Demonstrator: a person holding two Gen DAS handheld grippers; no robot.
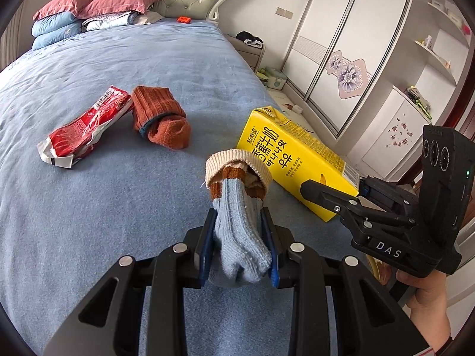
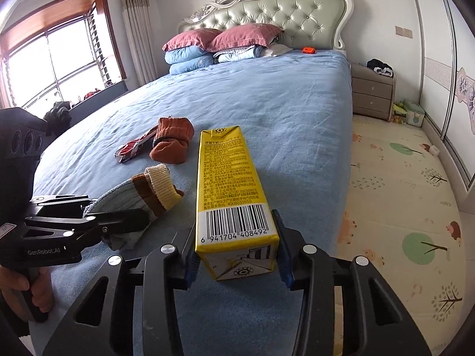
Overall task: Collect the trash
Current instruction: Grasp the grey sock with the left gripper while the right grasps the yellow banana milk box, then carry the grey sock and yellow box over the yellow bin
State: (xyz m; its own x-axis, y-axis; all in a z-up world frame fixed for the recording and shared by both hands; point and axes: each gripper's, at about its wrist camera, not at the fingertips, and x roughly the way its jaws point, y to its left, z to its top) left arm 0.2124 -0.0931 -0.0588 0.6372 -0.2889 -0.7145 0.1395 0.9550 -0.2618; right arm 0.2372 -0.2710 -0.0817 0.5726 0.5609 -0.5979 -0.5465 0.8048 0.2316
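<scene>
Trash lies on the blue bed (image 2: pixel 267 95): a yellow milk carton (image 2: pixel 231 190) on its side near the edge, its near end clamped by the right gripper (image 2: pixel 237 255), and a red wrapper (image 1: pixel 86 124) farther up beside rust-coloured socks (image 1: pixel 161 118). Left gripper (image 1: pixel 239 237) pinches a pale blue sock (image 1: pixel 237 222).
</scene>
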